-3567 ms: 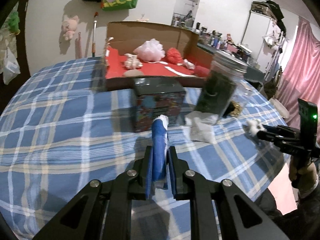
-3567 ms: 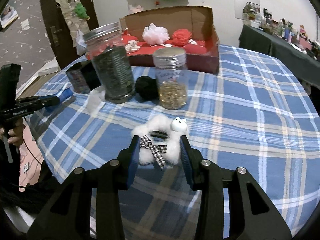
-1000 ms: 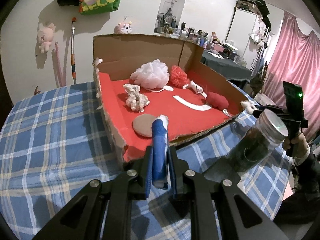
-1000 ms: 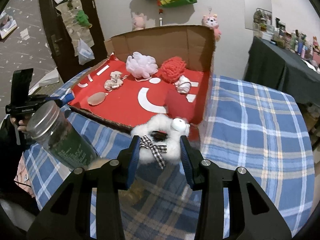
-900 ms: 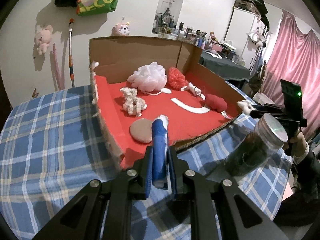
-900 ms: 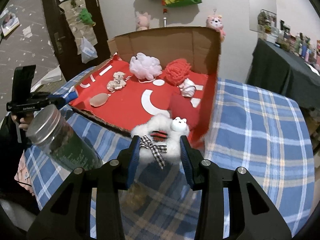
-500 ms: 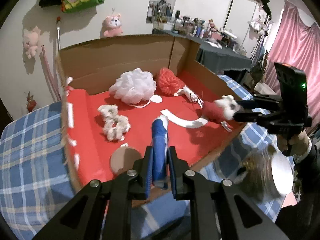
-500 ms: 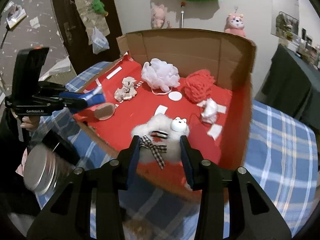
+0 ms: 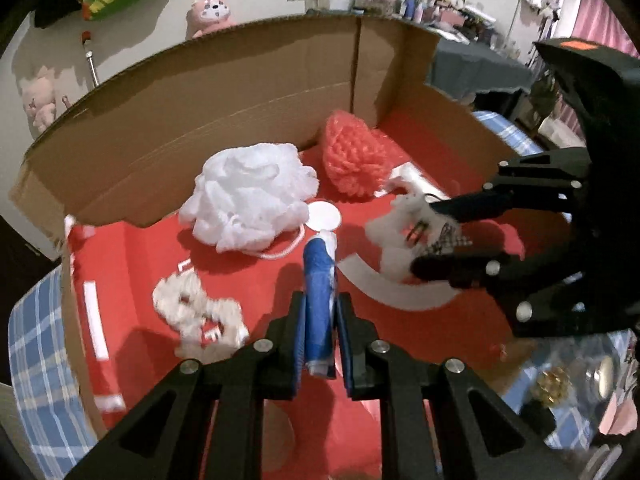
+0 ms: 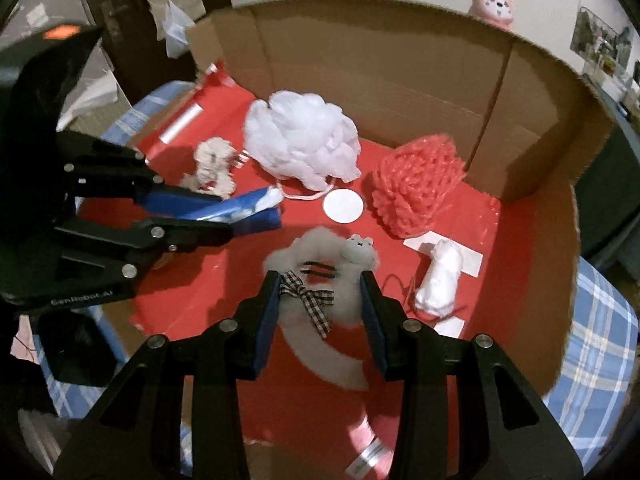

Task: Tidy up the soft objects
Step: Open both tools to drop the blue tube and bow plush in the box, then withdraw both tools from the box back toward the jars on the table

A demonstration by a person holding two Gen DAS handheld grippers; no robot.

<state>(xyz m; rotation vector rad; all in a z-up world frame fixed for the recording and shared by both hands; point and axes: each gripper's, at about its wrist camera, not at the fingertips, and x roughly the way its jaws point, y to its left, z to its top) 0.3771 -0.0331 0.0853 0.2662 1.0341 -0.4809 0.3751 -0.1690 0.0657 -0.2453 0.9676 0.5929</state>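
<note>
The cardboard box [image 10: 384, 80], lined in red, is seen lying directly beneath and ahead of both claws; its floor is where release is judged to come next. A white bath pouf [image 10: 304, 144] and a red mesh puff [image 10: 416, 188] are noted against the back wall, a small white roll [image 10: 440, 280] toward the right wall. The right claw [image 10: 320, 296] is clamped on a fluffy white scrunchie [image 10: 320, 256] with a checked bow, held above the middle of the box floor. The left claw [image 9: 320, 320] is pressed together on a blue cloth roll [image 9: 318, 276], whose long axis runs along the fingers toward the pouf. The two claws are near each other, the left one nearer the frayed white piece [image 9: 196, 312]. Open red floor lies below each load; whether either touches it cannot be told.
</note>
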